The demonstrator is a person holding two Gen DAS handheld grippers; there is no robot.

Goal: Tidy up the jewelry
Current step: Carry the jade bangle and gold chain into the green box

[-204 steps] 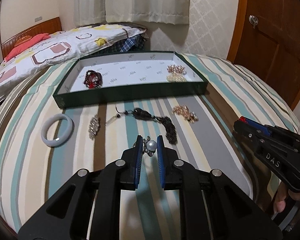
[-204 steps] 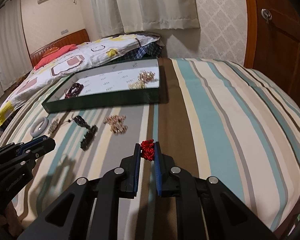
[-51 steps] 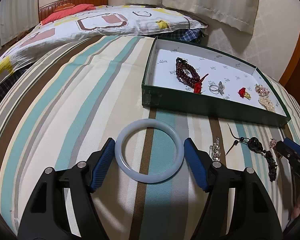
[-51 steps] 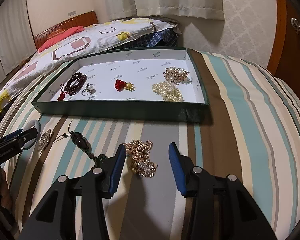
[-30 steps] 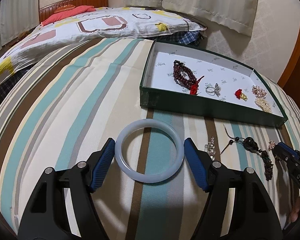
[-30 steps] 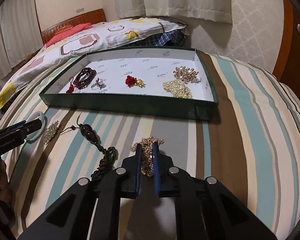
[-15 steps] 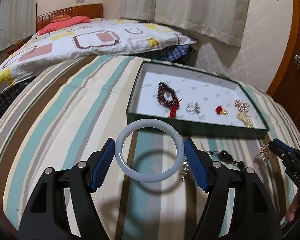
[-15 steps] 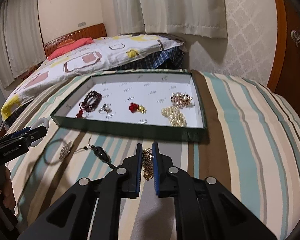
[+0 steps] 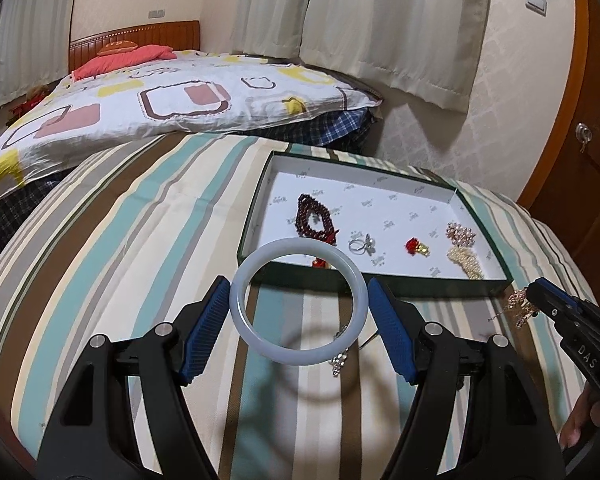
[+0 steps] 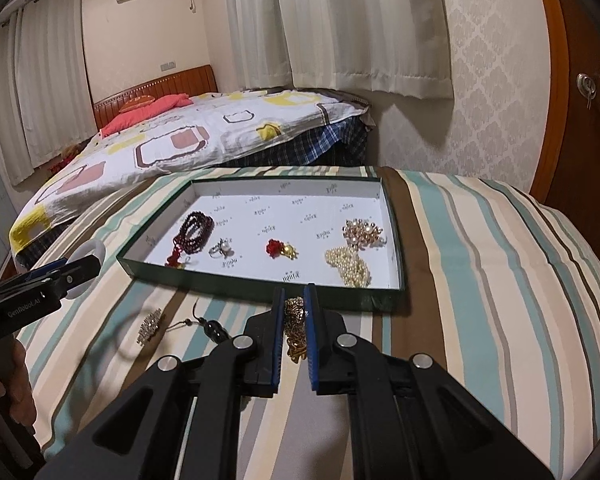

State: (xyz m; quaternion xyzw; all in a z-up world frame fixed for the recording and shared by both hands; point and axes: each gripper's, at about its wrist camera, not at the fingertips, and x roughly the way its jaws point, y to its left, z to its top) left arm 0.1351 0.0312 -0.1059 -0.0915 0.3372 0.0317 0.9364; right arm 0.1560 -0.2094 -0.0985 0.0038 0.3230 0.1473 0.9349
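In the left wrist view, the left tool (image 9: 298, 312) pinches a pale bangle (image 9: 299, 302) across its width, lifted clear of the striped bed (image 9: 112, 248), just short of the green tray (image 9: 440, 282). In the right wrist view, the right tool (image 10: 294, 334) is pressed together on a gold chain (image 10: 295, 328), held above the bed before the tray (image 10: 260, 284), where beads (image 10: 196, 228), ring (image 10: 222, 248) and pearls (image 10: 350, 266) lie.

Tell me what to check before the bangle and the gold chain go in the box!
1. Bangle gripped between left gripper pads: ok.
2. Gold chain pinched in right gripper: ok.
3. Both lifted off the bedspread: ok, shadows lie below.
4. Bare spot in the box for both: ok, the far half is bare.
5. Chain hanging free of the dark pendant: cannot tell.
6. Brooch waits on the bedspread: ok.
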